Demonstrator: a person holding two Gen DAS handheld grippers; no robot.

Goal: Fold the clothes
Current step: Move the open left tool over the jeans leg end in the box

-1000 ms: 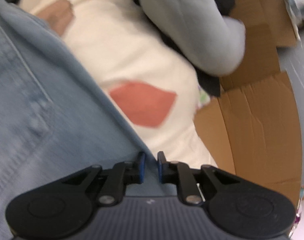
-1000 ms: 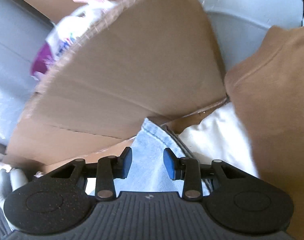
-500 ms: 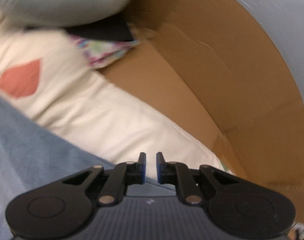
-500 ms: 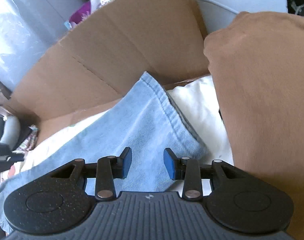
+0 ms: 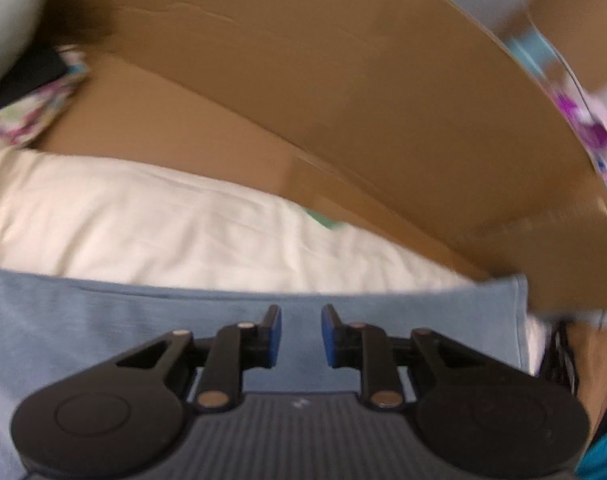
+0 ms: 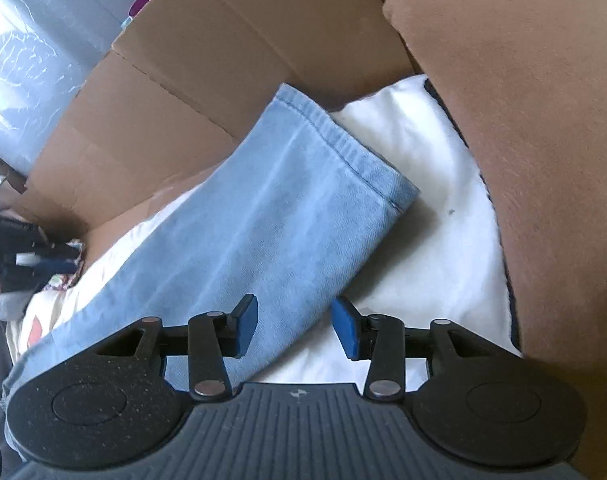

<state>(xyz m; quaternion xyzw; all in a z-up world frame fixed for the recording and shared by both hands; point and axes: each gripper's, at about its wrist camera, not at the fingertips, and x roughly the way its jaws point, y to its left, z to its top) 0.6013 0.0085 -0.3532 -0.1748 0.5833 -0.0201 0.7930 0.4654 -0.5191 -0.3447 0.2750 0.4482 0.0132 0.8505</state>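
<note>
Light blue jeans (image 6: 263,216) lie across a cream cloth (image 6: 423,208), with the leg hem toward the cardboard. In the left wrist view the jeans (image 5: 143,320) fill the lower part of the picture under my left gripper (image 5: 301,312). Its jaws are opening, a narrow gap between the blue pads, with nothing pinched. My right gripper (image 6: 294,312) hovers over the edge of the jeans leg. Its jaws are opening too, with nothing pressed between them.
A brown cardboard box wall (image 5: 343,100) rises behind the cloth; the same cardboard (image 6: 207,64) shows in the right wrist view. A brown cushion (image 6: 535,112) crowds the right side. Patterned fabric (image 5: 35,112) lies at the left. A person's hand (image 6: 7,256) with a dark tool is far left.
The left gripper swept sideways along the jeans, away from the cream cloth's red patches toward the cardboard wall, and its jaws widened. The right gripper drew back from the hem, jaws slightly wider.
</note>
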